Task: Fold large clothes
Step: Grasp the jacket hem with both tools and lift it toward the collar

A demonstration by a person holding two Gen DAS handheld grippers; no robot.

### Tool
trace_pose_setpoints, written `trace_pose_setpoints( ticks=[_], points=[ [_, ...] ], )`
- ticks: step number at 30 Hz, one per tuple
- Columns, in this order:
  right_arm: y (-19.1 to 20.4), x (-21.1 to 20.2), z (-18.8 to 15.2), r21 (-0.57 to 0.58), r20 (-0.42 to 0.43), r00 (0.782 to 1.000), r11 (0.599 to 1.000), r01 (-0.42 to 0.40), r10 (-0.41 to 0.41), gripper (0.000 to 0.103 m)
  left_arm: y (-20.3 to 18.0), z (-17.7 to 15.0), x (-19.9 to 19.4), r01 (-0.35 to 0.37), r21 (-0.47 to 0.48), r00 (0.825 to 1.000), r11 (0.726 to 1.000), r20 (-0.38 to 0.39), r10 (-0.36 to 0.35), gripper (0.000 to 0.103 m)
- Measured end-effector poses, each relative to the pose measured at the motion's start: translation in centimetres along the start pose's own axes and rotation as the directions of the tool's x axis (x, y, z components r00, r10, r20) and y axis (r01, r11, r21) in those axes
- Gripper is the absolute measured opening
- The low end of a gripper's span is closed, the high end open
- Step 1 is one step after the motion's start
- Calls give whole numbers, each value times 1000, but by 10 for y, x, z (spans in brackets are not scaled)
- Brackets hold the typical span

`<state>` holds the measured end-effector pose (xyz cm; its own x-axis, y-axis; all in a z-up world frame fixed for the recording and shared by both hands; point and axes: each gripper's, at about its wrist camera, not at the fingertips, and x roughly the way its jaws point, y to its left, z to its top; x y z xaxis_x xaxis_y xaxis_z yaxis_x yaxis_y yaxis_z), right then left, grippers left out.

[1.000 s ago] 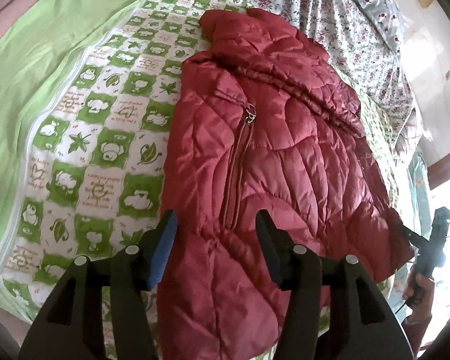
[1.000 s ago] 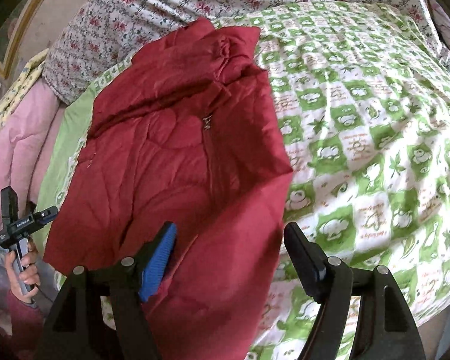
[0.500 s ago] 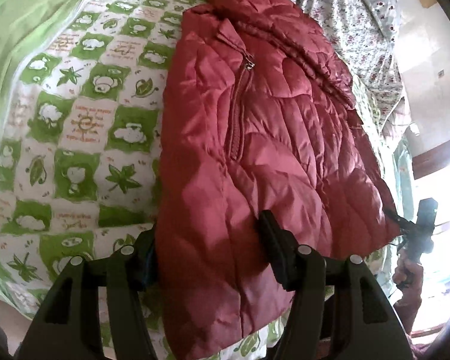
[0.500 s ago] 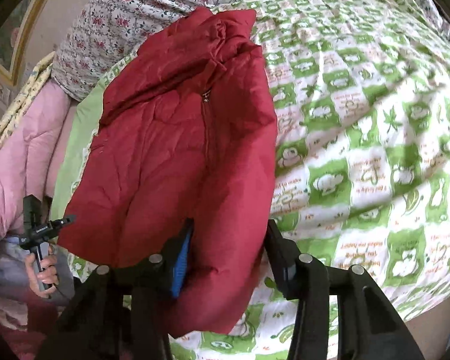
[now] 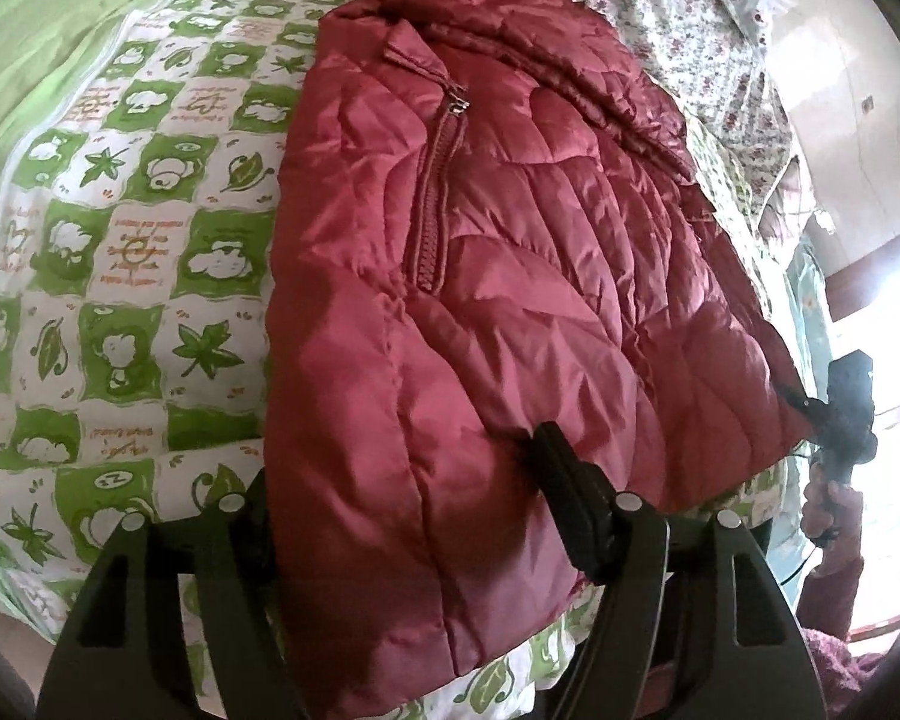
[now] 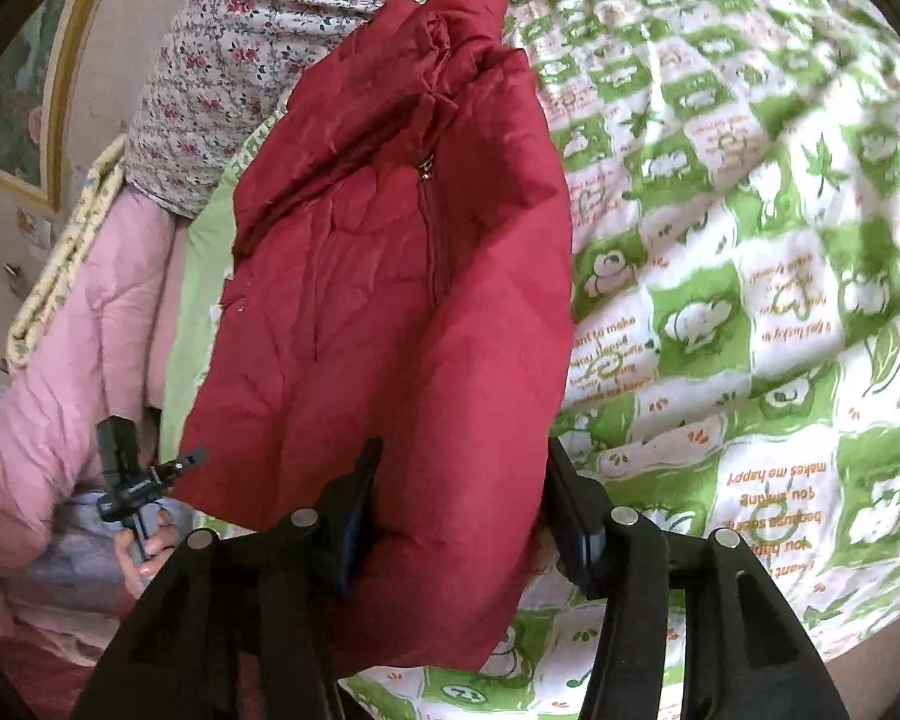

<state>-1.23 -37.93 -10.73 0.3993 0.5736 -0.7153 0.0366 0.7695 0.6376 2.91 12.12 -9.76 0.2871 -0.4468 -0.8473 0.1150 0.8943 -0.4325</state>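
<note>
A red quilted jacket (image 5: 510, 276) lies zipped and face up on the bed, with its collar at the far end. In the left wrist view my left gripper (image 5: 399, 492) straddles the jacket's near hem corner. Its jaws are opening; one fingertip (image 5: 555, 468) dents the fabric and the other is hidden under the jacket's edge. In the right wrist view the same jacket (image 6: 390, 276) bunches between the fingers of my right gripper (image 6: 459, 480). Both of its pads touch the hem, and its jaws are opening slightly.
The jacket rests on a green-and-white patterned quilt (image 5: 132, 252) that runs out to the right (image 6: 750, 300). Floral bedding (image 6: 222, 72) lies at the head and a pink quilt (image 6: 72, 360) at one side. A hand (image 5: 828, 498) holds the other gripper at the jacket's far corner.
Both grippers have dropped lower and closer over the jacket's near hem. The right jaws closed from wide onto the fabric, while the left jaws widened around the corner.
</note>
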Motion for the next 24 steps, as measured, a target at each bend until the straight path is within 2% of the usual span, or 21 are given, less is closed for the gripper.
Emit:
trace_pose_setpoints(
  ticks=[2,5,7,10,18,24],
  points=[
    [-2,0,-1,8,1,1000,1000,-25,25,51,-2,0,1,1,14,1000,1000,4,-1,67],
    [0,-2,-3,-3,21,998,998,-58,58,42,-4,-1,-1,-1,36,1000,999,18,1,52],
    [1,-5,-4,-8,39,996,997,-81,81,35,-5,-2,-5,-3,47,1000,999,30,2,35],
    [3,-9,-4,-16,65,993,995,-101,102,29,-8,-1,-13,41,50,997,998,56,-44,22],
    [14,-22,2,-48,128,978,986,-159,164,24,-20,7,-35,84,76,984,994,150,-95,18],
    [23,-34,15,-77,191,958,976,-204,215,23,-28,24,-55,137,62,959,989,240,-149,17]
  ],
)
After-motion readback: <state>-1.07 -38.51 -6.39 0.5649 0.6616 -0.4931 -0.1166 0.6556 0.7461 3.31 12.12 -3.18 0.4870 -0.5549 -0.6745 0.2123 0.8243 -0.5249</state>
